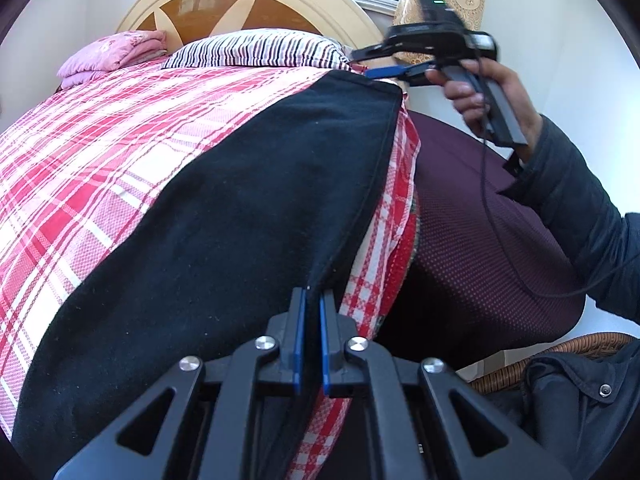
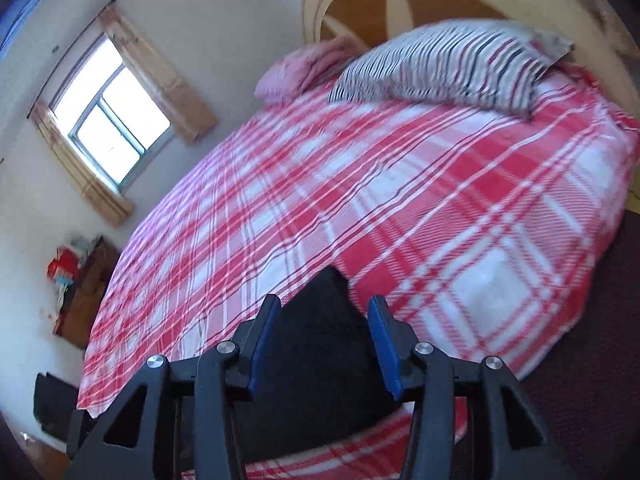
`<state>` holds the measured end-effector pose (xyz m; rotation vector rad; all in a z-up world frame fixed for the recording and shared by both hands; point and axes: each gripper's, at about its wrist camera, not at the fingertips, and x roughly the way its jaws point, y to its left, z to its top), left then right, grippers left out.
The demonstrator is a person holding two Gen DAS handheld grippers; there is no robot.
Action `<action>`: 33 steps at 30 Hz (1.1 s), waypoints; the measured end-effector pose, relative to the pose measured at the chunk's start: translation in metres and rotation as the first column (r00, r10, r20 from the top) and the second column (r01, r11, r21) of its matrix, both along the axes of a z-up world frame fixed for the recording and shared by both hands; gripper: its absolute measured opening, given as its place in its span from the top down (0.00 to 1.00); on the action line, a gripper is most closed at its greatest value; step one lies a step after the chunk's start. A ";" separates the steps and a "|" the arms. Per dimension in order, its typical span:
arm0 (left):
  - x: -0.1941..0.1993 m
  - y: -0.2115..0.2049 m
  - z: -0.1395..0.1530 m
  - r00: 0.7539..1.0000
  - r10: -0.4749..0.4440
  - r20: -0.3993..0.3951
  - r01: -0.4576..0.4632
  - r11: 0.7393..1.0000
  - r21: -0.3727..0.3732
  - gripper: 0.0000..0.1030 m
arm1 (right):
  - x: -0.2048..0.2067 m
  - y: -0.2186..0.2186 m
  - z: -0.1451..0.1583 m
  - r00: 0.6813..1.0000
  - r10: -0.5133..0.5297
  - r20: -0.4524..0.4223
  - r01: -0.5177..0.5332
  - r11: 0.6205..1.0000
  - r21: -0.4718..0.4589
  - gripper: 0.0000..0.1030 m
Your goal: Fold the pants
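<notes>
The left gripper (image 1: 313,336) has its jaws pressed onto the near seam edge of the black pants (image 1: 224,216), which lie flat ahead of it across the plaid bedsheet (image 1: 80,168). The right gripper (image 2: 324,340) is spread wide over a far corner of the cloth, apparently not gripping. No fold shows yet; most of the work looks left. Beyond lie a striped pillow (image 1: 260,50) and a pink blanket (image 1: 112,52), neither in the way.

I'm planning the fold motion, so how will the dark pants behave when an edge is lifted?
Probably floppy: the dark pants lie flat, following the plaid bedsheet. The left gripper pinches their thin seam edge, so they should drape rather than hold shape. The matte, fuzzy-looking cloth seems unlikely to slip.
</notes>
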<state>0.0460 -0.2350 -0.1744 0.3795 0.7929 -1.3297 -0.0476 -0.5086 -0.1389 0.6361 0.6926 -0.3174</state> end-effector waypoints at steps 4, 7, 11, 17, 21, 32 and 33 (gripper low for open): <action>-0.003 0.000 0.001 1.000 0.002 0.021 -0.002 1.000 0.000 0.94 | 0.024 -0.007 -0.014 0.998 0.035 -0.060 -0.034 0.999 0.029 0.91; -0.009 0.001 0.002 0.998 0.001 0.064 -0.001 1.000 0.005 0.92 | 0.025 -0.002 -0.005 0.999 0.029 -0.026 -0.029 0.999 -0.024 0.94; -0.016 -0.001 0.000 0.995 -0.016 0.096 0.014 1.000 0.022 0.86 | 0.025 0.005 0.006 1.000 0.018 -0.003 -0.018 0.996 -0.089 0.93; -0.030 -0.001 0.003 0.986 -0.052 0.159 0.048 0.998 0.031 0.63 | 0.026 -0.005 -0.013 0.990 -0.066 -0.126 0.040 0.980 -0.196 0.58; -0.041 0.004 0.010 0.968 -0.065 0.244 0.061 0.998 0.025 0.62 | -0.011 -0.014 0.000 0.991 -0.133 -0.036 0.125 0.978 -0.169 0.58; 0.001 0.032 0.002 0.974 0.135 0.184 -0.146 0.988 0.045 0.40 | -0.033 0.034 -0.008 0.994 0.105 0.022 -0.104 0.994 -0.023 0.58; 0.007 0.033 0.001 0.976 0.152 0.156 -0.161 0.986 0.051 0.39 | -0.026 0.031 -0.019 0.996 0.076 -0.038 -0.077 0.997 -0.027 0.58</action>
